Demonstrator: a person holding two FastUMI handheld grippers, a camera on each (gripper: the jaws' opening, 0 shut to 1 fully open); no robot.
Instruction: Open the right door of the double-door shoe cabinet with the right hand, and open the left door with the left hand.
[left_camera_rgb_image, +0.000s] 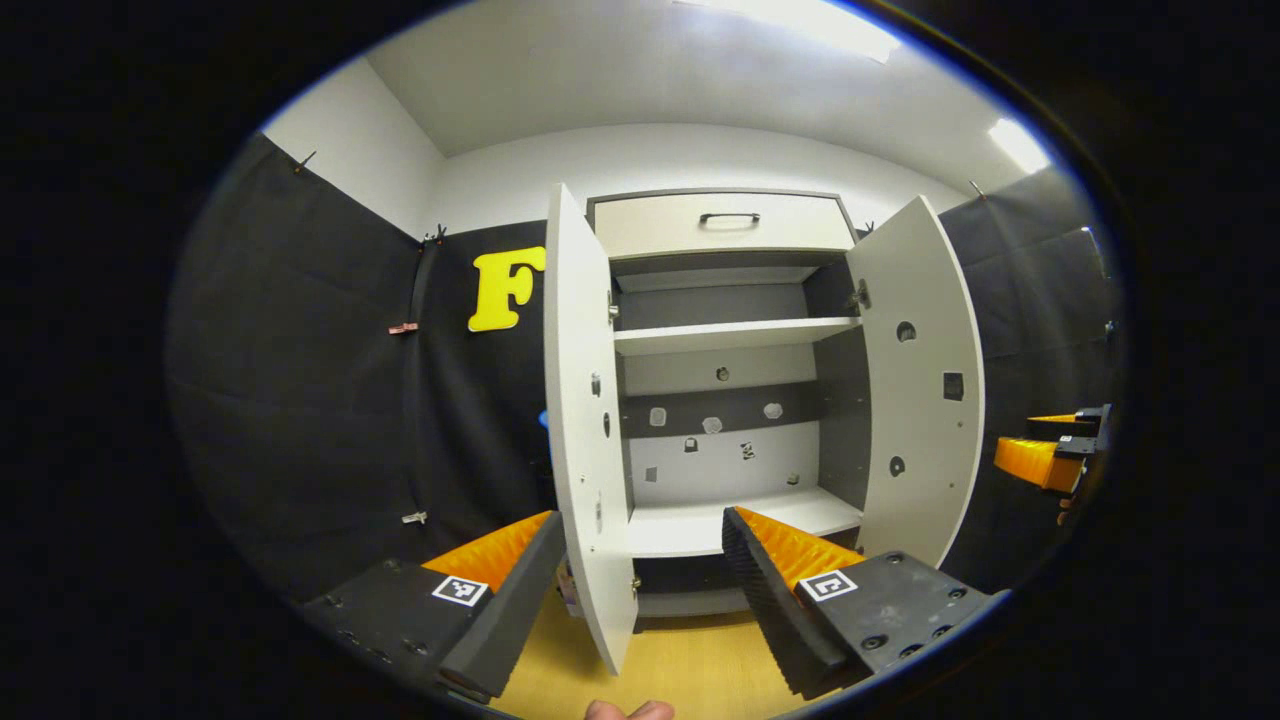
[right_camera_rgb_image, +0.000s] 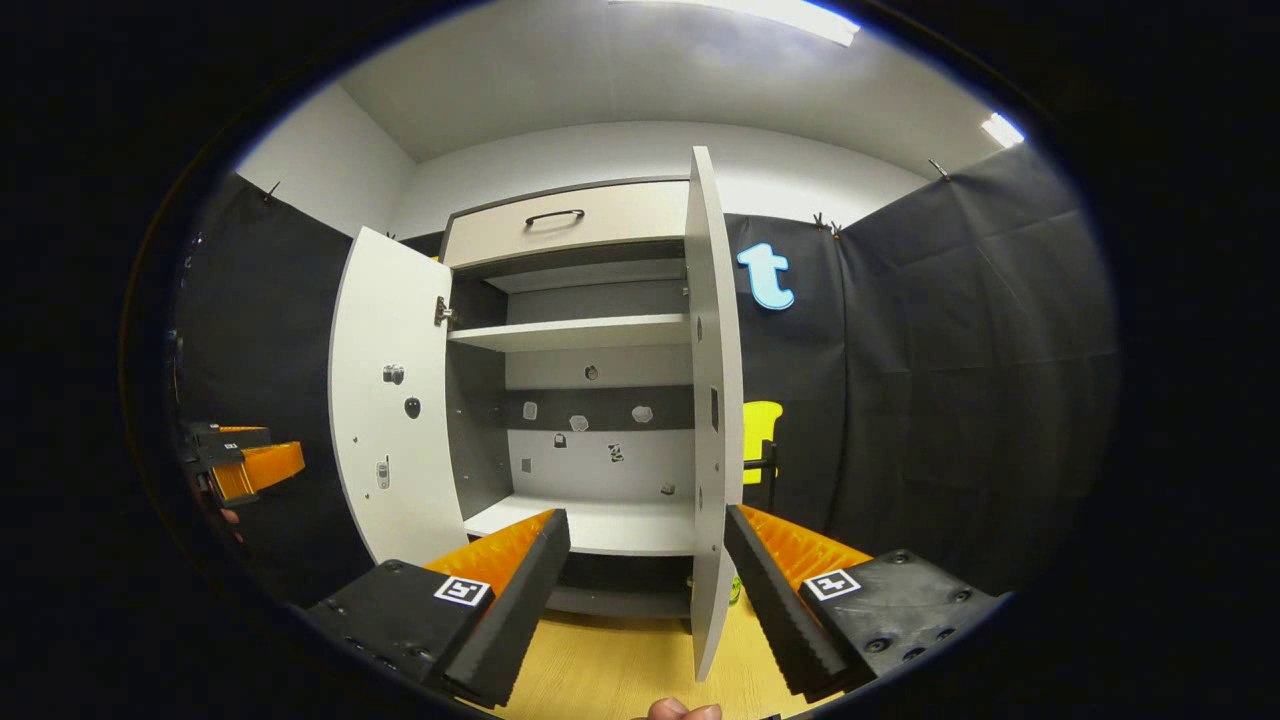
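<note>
White shoe cabinet (left_camera_rgb_image: 720, 225) doors, grey interior walls, a seemingly black drawer handle (left_camera_rgb_image: 729, 217), yellowish floor (left_camera_rgb_image: 700, 670).

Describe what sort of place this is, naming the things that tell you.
Probably a recording booth rather than a home: black cloth walls, a lone shoe cabinet with both doors open, and bare shelves.

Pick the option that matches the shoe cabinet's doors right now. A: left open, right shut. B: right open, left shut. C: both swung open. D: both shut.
C: the left door and right door both stand swung out from the shoe cabinet, baring its shelves, with each gripper's jaws spread either side of a door edge, not pressing it.
</note>
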